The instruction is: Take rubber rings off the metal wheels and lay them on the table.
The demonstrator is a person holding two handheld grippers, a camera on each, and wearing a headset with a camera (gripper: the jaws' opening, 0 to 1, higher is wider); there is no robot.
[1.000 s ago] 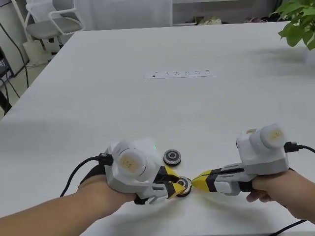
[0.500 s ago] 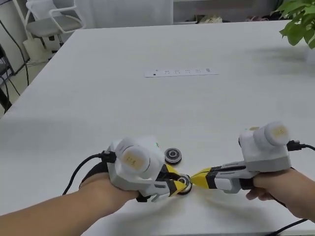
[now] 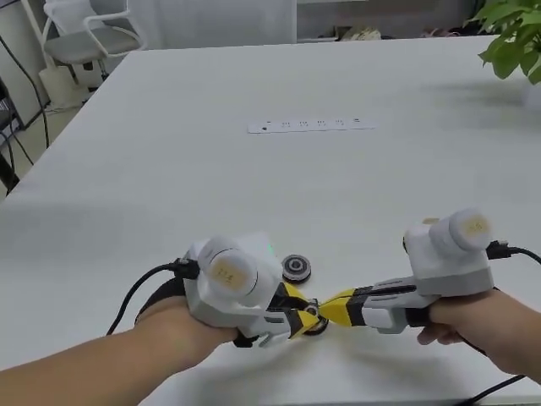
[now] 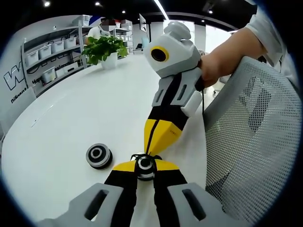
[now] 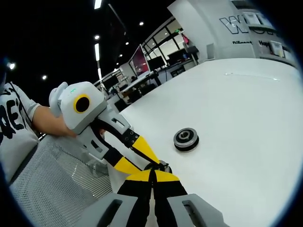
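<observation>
A small metal wheel [image 3: 312, 316] [image 4: 145, 168] with a black rubber ring is clamped between the yellow tips of my left gripper [image 3: 304, 319] [image 4: 145, 164], just above the white table [image 3: 254, 186]. My right gripper [image 3: 326, 310] [image 5: 152, 171] comes in from the right, shut, its tip pinching the rubber ring at the wheel's edge [image 5: 162, 166]. A thin black loop of the ring stands off the wheel in the left gripper view. A second wheel [image 3: 296, 267] [image 4: 99, 155] [image 5: 185, 138], ring still on it, lies flat on the table just beyond.
A white power strip [image 3: 310, 126] lies at mid-table. A potted plant [image 3: 511, 38] stands at the far right corner, and an office chair [image 3: 89, 38] is beyond the far left edge. A mesh chair back [image 4: 255, 142] is close behind the table's near edge.
My right gripper has slid left, closing the small gap to the held wheel; its tip now meets the wheel's rim. The left gripper and the second wheel have stayed put.
</observation>
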